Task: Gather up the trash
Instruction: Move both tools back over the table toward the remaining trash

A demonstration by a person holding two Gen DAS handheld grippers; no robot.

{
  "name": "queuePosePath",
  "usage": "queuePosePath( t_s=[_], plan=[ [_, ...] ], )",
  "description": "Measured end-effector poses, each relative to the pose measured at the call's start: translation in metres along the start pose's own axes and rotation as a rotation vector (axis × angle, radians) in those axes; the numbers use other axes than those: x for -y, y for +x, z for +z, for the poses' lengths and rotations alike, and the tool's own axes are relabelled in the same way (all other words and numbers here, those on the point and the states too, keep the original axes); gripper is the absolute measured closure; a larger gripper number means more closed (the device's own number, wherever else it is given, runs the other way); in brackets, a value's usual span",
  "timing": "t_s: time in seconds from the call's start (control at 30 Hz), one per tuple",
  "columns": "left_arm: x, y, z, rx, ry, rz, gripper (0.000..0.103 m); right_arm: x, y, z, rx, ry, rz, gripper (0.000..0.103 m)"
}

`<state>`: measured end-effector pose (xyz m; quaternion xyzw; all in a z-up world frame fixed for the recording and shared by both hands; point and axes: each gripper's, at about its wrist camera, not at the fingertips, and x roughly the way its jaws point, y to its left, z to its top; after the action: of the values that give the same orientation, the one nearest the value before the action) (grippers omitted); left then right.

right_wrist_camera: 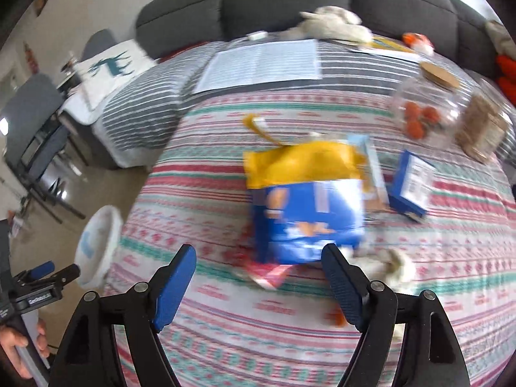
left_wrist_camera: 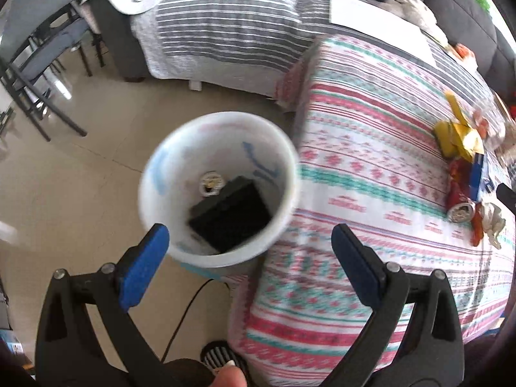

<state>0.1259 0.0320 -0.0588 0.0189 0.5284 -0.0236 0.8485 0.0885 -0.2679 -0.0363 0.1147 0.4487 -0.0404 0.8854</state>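
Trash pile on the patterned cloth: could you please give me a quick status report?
Both tools open, empty. Right tool just short of blue snack box. White bin below left tool holds black box, can. Nothing blocking.

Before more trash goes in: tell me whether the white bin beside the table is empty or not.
Not empty. The left wrist view looks down into the white round plastic bin: a black box and a crushed can lie at its bottom.
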Motion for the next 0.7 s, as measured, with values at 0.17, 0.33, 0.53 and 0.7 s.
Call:
queuePosePath(
  t_s=[0.17, 0.33, 0.53, 0.7],
  plan=[
    [0.040, 0.000, 0.004, -0.004, 0.049, -0.032, 0.003, 0.054, 0.004, -0.008, -0.035, 0.079, -0.097, 0.022],
    [0.082, 0.000, 0.004, -0.016, 0.093, -0.072, 0.003, 0.092, 0.006, -0.017, -0.081, 0.145, -0.100, 0.022],
    [0.125, 0.001, 0.005, -0.025, 0.138, -0.117, 0.003, 0.113, 0.014, -0.023, -0.119, 0.200, -0.067, 0.022],
    [0.151, 0.006, 0.005, -0.039, 0.142, -0.151, 0.003, 0.121, 0.028, -0.022, -0.160, 0.240, -0.009, 0.043]
  ],
)
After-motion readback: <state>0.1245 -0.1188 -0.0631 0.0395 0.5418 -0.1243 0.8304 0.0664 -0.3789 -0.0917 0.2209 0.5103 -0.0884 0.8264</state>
